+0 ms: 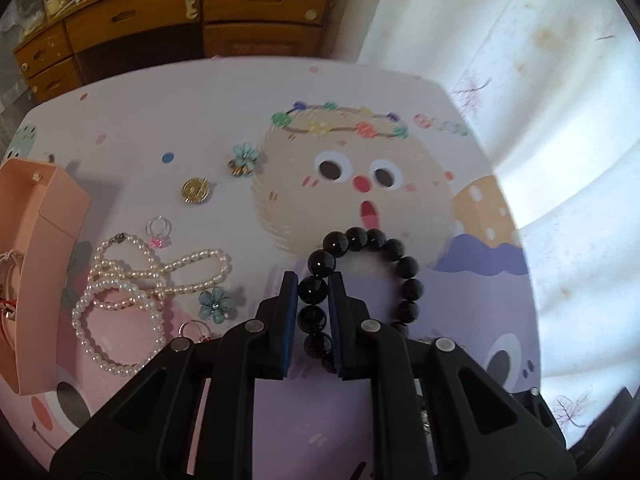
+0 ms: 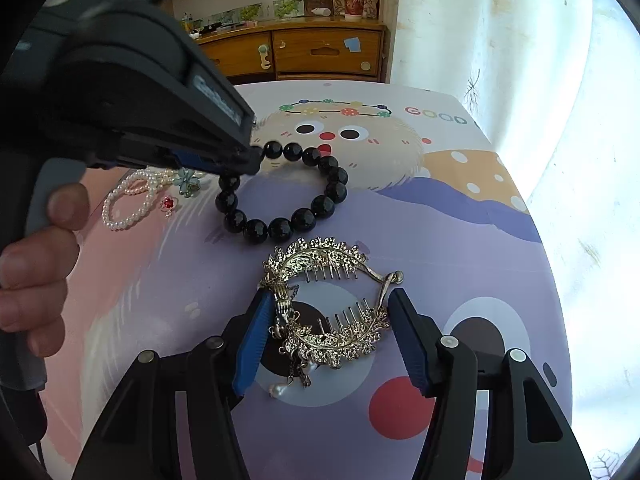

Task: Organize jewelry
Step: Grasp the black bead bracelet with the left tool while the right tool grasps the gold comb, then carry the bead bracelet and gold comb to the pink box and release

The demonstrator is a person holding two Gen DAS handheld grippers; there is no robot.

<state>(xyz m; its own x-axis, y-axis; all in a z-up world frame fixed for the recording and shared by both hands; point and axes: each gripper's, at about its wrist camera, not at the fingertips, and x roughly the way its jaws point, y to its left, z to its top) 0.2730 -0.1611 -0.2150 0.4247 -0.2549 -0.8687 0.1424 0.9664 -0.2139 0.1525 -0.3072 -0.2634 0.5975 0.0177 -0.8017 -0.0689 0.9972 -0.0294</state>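
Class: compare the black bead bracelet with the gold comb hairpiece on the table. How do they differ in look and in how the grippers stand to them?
The glossy black bead bracelet is a plain ring of round beads; the ornate gold comb hairpiece is leafy metal with teeth and a dangling pearl.

The left gripper is shut on the bracelet; the right gripper is open, its fingers either side of the hairpiece.

Both lie on the cartoon-printed table.

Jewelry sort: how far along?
Early. Pink box already holds a few pieces. In hand: left gripper shut on black bead bracelet; right gripper open, fingers straddling gold hair combs. Left: pearl strands, blue flower clips, rings, gold brooch.
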